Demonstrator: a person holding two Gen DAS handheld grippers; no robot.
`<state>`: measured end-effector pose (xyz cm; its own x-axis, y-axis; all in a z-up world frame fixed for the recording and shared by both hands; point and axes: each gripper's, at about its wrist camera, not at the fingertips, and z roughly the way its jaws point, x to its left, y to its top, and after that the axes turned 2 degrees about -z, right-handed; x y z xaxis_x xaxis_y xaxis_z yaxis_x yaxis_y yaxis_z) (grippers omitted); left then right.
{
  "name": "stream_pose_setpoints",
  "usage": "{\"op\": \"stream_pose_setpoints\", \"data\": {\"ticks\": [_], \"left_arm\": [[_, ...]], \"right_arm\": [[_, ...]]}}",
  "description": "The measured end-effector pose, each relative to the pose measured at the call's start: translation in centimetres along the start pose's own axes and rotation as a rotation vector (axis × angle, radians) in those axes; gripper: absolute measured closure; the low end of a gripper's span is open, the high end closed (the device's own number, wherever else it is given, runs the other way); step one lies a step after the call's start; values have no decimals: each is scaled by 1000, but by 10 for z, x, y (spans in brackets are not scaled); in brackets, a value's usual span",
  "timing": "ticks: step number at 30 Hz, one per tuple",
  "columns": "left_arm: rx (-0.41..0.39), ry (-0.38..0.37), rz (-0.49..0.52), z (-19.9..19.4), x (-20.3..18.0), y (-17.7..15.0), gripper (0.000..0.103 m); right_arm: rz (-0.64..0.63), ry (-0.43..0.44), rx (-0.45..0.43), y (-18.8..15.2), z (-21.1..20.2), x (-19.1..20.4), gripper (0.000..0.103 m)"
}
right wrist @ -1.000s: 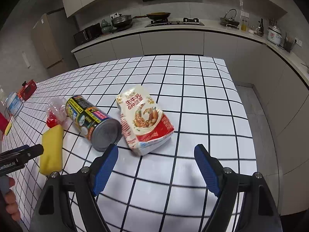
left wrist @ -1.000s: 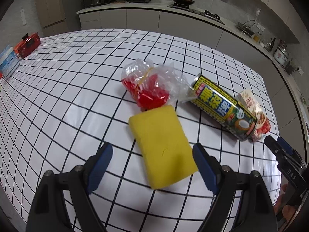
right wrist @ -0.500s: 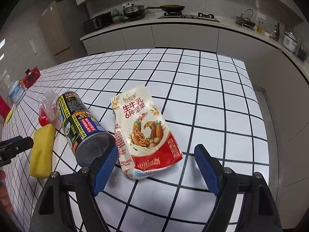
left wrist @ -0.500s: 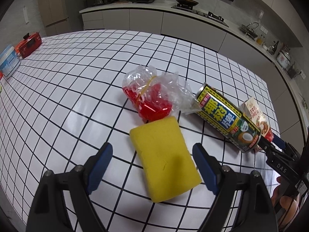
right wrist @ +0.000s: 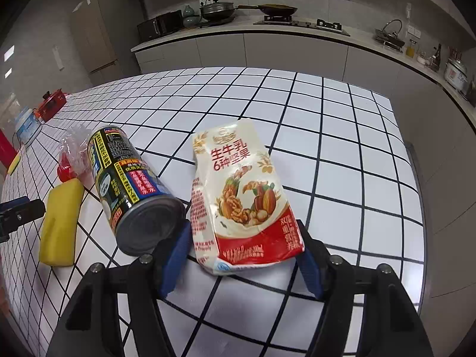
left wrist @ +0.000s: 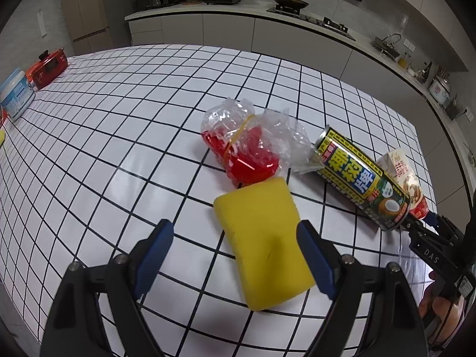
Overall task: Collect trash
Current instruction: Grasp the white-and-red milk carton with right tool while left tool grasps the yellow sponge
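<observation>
A white and red milk carton lies flat on the black-gridded white table. My right gripper is closing on the carton's near end, and both blue pads sit against its sides. A black and yellow can lies on its side just left of it. My left gripper hangs open over the yellow sponge, with the sponge's near half between its fingers. Beyond the sponge is a crumpled clear bag with red contents.
A red pot and a blue and white tub stand at the table's far left edge. The table's right edge drops to the floor. A kitchen counter with a stove runs along the back wall.
My right gripper moved forward and down to the carton, and its fingers came in against the carton's sides. The left gripper stays open over the sponge.
</observation>
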<state>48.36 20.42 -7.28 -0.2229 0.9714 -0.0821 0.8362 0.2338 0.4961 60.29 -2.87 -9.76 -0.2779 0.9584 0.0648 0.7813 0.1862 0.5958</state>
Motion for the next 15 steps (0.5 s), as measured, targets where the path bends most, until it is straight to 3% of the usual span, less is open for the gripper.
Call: {"op": "stream_pose_setpoints", "data": {"ticks": [12,15], "left_arm": [[25,-15,36,6,-7,-9,17],[22,-20,39,4,-8,-10,17]], "right_arm": [[89,-55,1,-43,-34,-3,38],[71,-71,5,-40,-31,0,30]]}}
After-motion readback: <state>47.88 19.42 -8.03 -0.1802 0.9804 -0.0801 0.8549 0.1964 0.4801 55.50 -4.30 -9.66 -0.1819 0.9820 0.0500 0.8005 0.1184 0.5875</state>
